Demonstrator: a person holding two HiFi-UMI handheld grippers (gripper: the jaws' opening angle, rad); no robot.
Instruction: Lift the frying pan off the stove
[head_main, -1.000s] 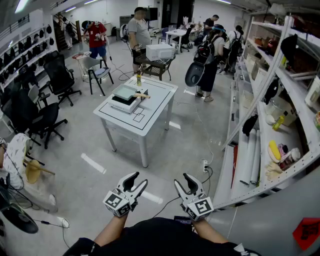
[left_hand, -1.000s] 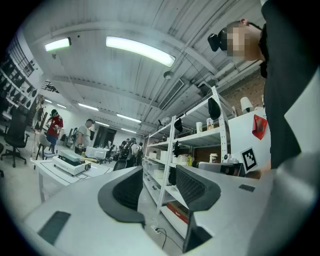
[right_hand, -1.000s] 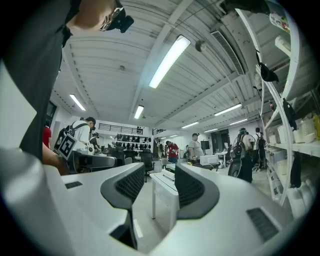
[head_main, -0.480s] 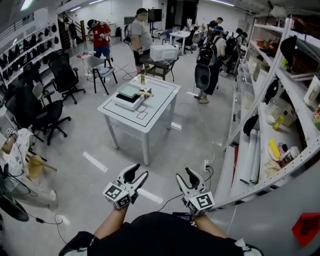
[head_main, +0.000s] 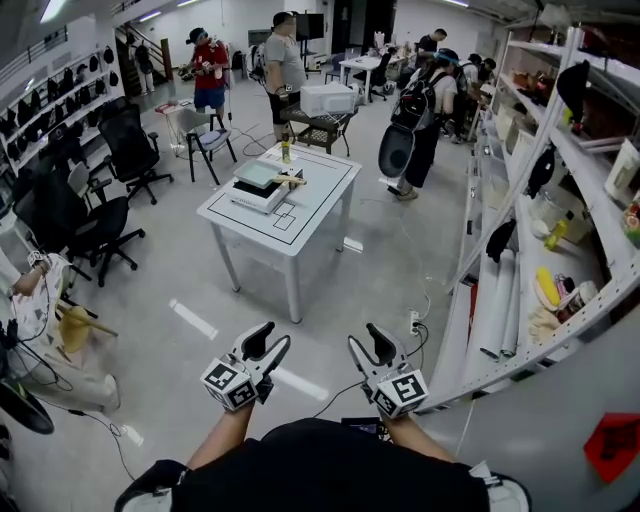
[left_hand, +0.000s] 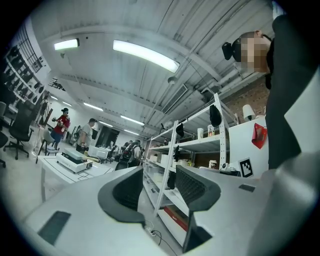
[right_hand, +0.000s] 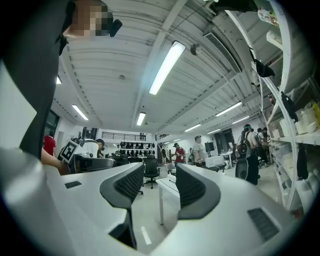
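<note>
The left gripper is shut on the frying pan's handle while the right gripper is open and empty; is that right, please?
Not quite: the left gripper view shows the left gripper open, jaws apart with nothing between them. The frying pan sits on the stove, away from both grippers. The right gripper is open and empty.

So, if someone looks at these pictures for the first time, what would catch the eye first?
First the two grippers at the bottom of the head view, the left gripper and the right gripper, both open, empty and held close to the body. Next the white table, standing alone mid-floor well ahead and carrying the stove with the frying pan on it. Long metal shelves run along the right side.
</note>
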